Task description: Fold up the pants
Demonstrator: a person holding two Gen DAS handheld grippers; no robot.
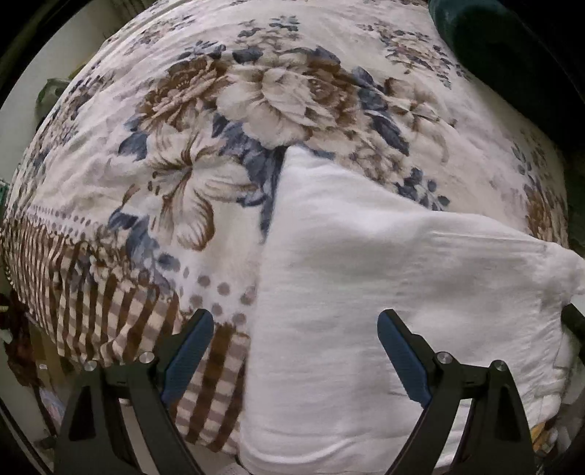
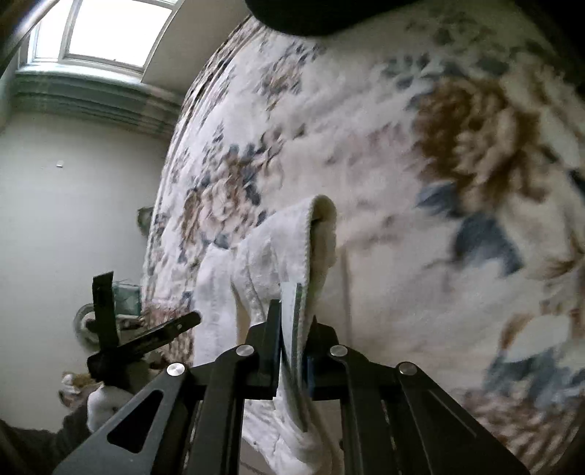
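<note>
1. We hold the left gripper (image 1: 295, 321) over the near edge of the bed, its jaws spread wide with nothing between them. Its blue pads (image 1: 188, 352) hang above the cloth; whether they touch it we cannot tell.
2. The white pants (image 1: 365, 292) lie on the floral bedspread (image 1: 182, 146) at the near edge, spreading from a narrow end near the bed's middle to a broad part under the left gripper. The right side of the pants runs toward the right edge of the left wrist view, where a dark gripper tip (image 1: 574, 321) meets them.
3. The right gripper (image 2: 294, 321) is clamped tight on a fold of the pants (image 2: 278, 255); a hemmed edge loops up past the fingertips, and more cloth hangs below the jaws.
4. In the right wrist view the left gripper (image 2: 153, 329) shows at the lower left, beside the pants, with a white-gloved hand (image 2: 106, 405) under it.
5. Around: a dark green object (image 1: 493, 47) on the far right corner of the bed; a window (image 2: 109, 29) high on the wall; clutter (image 2: 109, 318) past the bed edge, too blurred to name.
6. The striped border of the bedspread (image 1: 91, 310) runs along the near left edge.
</note>
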